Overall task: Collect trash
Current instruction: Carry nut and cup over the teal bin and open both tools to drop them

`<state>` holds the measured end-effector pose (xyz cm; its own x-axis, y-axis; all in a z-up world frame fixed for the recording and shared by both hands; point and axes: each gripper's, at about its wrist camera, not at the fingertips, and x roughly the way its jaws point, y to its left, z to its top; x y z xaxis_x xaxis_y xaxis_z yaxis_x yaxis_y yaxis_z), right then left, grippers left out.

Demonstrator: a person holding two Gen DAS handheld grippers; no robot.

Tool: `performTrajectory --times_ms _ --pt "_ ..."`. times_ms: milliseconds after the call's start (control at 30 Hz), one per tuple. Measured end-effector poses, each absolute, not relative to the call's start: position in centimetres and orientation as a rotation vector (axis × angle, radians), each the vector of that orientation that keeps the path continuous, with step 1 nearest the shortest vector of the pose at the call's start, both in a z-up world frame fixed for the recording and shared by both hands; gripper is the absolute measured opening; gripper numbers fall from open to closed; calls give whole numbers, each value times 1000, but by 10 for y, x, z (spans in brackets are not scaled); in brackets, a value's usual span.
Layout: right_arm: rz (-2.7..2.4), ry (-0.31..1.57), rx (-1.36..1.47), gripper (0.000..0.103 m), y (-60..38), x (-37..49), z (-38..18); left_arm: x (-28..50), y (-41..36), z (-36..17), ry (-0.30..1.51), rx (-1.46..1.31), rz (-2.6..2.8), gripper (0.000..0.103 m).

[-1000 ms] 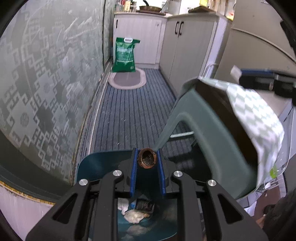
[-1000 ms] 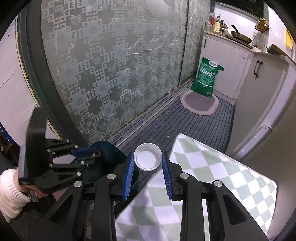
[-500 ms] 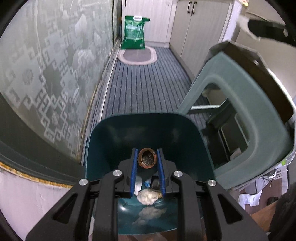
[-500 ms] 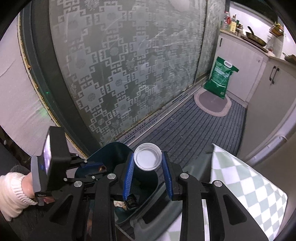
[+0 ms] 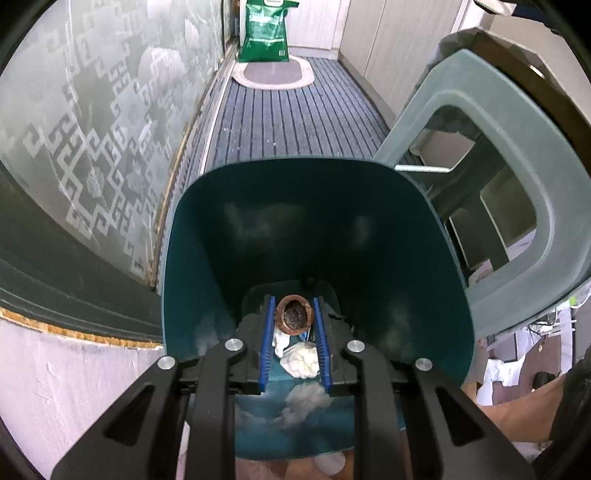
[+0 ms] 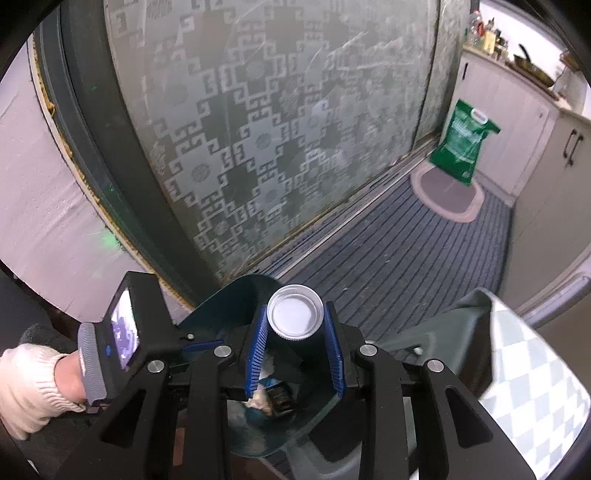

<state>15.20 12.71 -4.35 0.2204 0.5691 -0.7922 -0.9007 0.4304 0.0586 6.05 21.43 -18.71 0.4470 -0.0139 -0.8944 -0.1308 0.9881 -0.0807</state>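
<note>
A dark teal bin [image 5: 258, 236] stands on the floor, holding crumpled white tissues [image 5: 300, 360] and dark scraps. My left gripper [image 5: 294, 314] reaches down into its mouth, shut on a brown nutshell half [image 5: 293, 314]. In the right wrist view the same bin [image 6: 236, 302] lies below my right gripper [image 6: 295, 319], which is shut on a white bottle cap [image 6: 294, 316] held over the bin's opening. The left gripper's body [image 6: 122, 332] and a hand in a cream sleeve [image 6: 33, 387] show at the lower left there.
A grey-green plastic stool [image 5: 491, 199] with a checked cover [image 6: 532, 387] stands right beside the bin. Patterned frosted glass doors [image 6: 258, 129] run along the left. Striped carpet [image 5: 291, 114], an oval mat and a green bag [image 5: 264, 31] lie farther down, with white cabinets [image 6: 509, 110] beyond.
Both grippers have come over the bin. The left one has sunk into its mouth with the nutshell. The right one has swung left off the stool's cover, still gripping the cap.
</note>
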Motion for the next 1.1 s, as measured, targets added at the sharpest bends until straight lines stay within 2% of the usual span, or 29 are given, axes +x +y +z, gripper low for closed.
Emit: performTrajectory --times_ms 200,433,633,1100 --pt "1081 913 -512 30 146 144 -67 55 222 -185 1097 -161 73 30" --pt "1069 987 -532 30 155 141 -92 50 227 -171 1038 -172 72 30" --pt "1043 1065 -594 30 162 136 -125 44 240 -146 940 -212 95 20" --pt "1016 1198 -738 30 165 113 -193 25 247 -90 733 -251 103 11"
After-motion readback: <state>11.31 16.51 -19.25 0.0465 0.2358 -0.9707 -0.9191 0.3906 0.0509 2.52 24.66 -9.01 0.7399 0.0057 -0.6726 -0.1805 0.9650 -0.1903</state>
